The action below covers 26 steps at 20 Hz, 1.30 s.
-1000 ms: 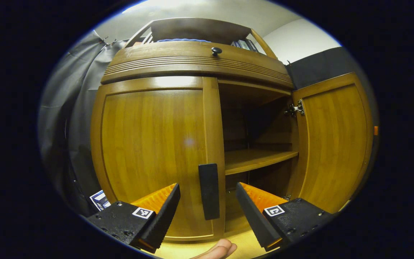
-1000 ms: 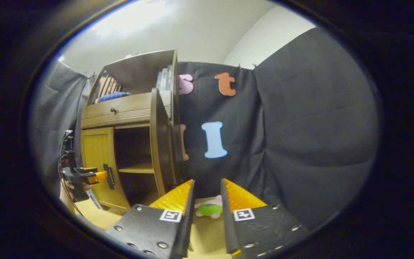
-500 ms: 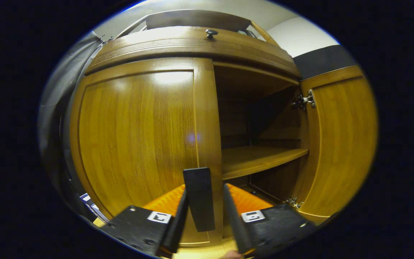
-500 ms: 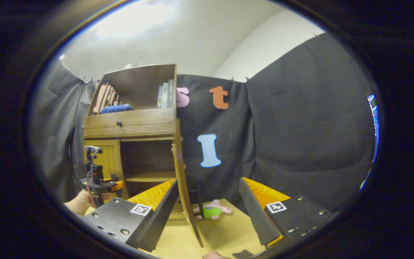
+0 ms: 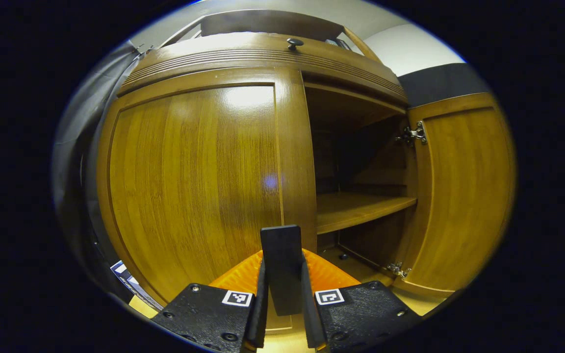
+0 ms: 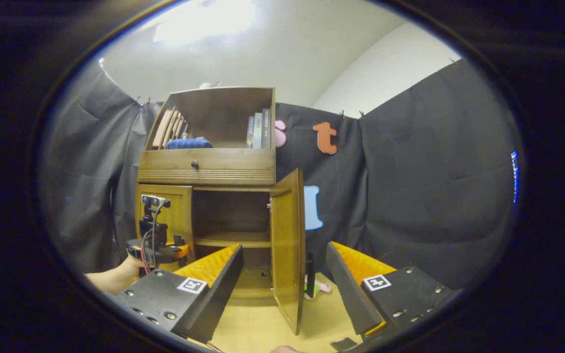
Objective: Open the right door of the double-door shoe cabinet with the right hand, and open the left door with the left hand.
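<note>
at bottom centre of the left gripper view, our left gripper [image 5: 282, 314] pinches the black flat handle [image 5: 282, 267] of the closed brown wooden left door [image 5: 194, 186]. our right gripper [image 6: 285, 289] is spread, the open right door [image 6: 288, 245] mid-frame.

One shoe cabinet [image 6: 206, 166] with two doors: a shut left door [image 5: 194, 181] at 9 o'clock in the left gripper view and an open right door [image 5: 459, 186] at 3 o'clock. Two door handles [image 5: 281, 274] [image 6: 309, 274], one drawer knob [image 5: 294, 42], two hinges [image 5: 412, 135] [image 5: 397, 268], one inner shelf [image 5: 361, 208]. Two grippers [image 5: 282, 318] [image 6: 282, 294]. One plush toy [image 6: 318, 288] at 6 o'clock in the right gripper view
</note>
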Each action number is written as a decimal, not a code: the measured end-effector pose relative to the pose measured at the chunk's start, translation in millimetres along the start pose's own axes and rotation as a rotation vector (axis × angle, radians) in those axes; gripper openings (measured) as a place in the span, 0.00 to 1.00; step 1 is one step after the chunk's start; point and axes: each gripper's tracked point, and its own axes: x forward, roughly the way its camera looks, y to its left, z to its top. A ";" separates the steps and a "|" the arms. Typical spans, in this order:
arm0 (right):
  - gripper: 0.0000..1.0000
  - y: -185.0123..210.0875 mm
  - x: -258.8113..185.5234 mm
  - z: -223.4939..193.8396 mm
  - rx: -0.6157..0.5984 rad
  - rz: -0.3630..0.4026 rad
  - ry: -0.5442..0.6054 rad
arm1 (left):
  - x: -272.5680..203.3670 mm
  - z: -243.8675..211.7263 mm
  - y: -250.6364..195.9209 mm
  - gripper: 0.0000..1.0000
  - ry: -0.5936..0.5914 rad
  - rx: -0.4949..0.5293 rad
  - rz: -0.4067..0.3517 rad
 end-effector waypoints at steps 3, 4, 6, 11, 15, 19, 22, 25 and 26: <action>1.00 2.9 -11.6 -1.8 0.013 -0.010 0.004 | -15.3 0.0 -1.8 0.34 0.004 -0.004 -0.030; 1.00 6.1 -15.6 -5.2 0.022 -0.005 0.006 | -23.0 -0.4 -2.1 0.33 0.004 -0.006 -0.039; 1.00 8.6 -14.9 -7.6 0.027 0.002 0.012 | -40.8 -2.3 -1.7 0.32 0.005 -0.008 -0.052; 1.00 12.9 -13.7 -10.3 0.000 -0.009 0.019 | -78.0 -2.4 4.5 0.31 0.003 0.008 -0.066; 0.97 17.3 -16.9 -8.6 -0.002 0.000 0.011 | -106.8 -2.7 13.2 0.33 -0.002 0.013 -0.066; 1.00 25.0 -23.2 -6.4 -0.010 0.012 0.012 | -134.8 -3.2 24.2 0.32 -0.012 0.018 -0.067; 0.97 39.3 -28.1 -4.3 -0.010 0.035 0.001 | -153.0 -2.8 34.6 0.34 -0.014 0.016 -0.057; 1.00 52.9 -24.7 -3.5 -0.016 0.055 -0.006 | -166.7 -3.3 44.4 0.34 -0.016 0.018 -0.042; 0.96 58.9 -23.5 -7.2 -0.019 0.059 -0.006 | -171.0 -3.7 47.4 0.32 -0.014 0.015 -0.037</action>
